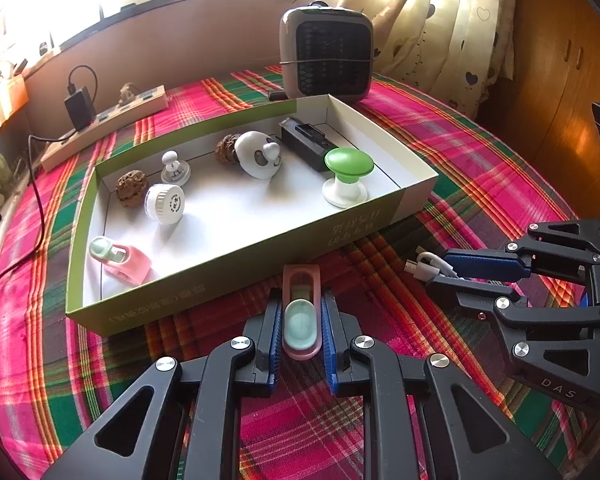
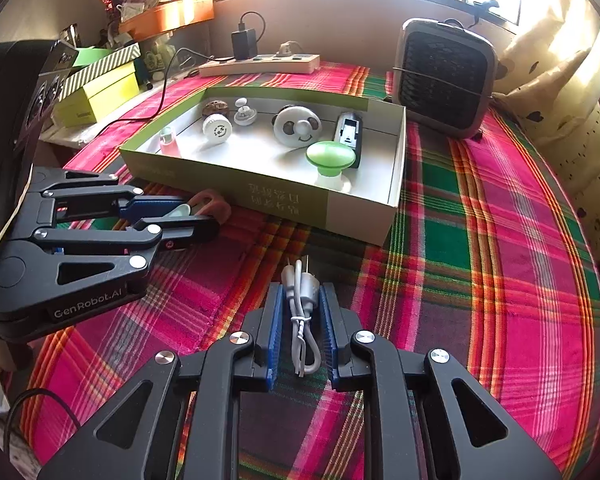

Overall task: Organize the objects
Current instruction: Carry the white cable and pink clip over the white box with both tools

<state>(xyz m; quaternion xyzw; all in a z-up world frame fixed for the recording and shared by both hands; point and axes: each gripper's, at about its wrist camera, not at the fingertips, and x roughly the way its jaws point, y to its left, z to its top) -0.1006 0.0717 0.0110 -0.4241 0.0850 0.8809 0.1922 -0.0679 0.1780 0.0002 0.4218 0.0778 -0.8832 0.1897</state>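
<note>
On the plaid cloth just in front of the green-and-white box (image 1: 260, 248), my left gripper (image 1: 301, 300) is shut on a pink clip with a mint button (image 1: 301, 280). In the right wrist view the same gripper (image 2: 204, 216) and pink clip (image 2: 214, 202) sit at the left. My right gripper (image 2: 302, 292) is shut on a bundled white cable with a plug (image 2: 300, 320), resting on the cloth. The left wrist view shows this gripper (image 1: 440, 270) and cable (image 1: 428, 262) at the right. The box holds a second pink clip (image 1: 120, 258), a green-topped knob (image 1: 348, 168), a white panda-faced disc (image 1: 258, 154), a black device (image 1: 306, 142) and more.
A grey fan heater (image 1: 326, 54) stands behind the box's far corner. A power strip (image 1: 108, 124) with a black charger lies at the back left, its cord trailing along the left edge. Curtains hang at the right. Yellow-green boxes (image 2: 100, 92) are stacked off the table's left.
</note>
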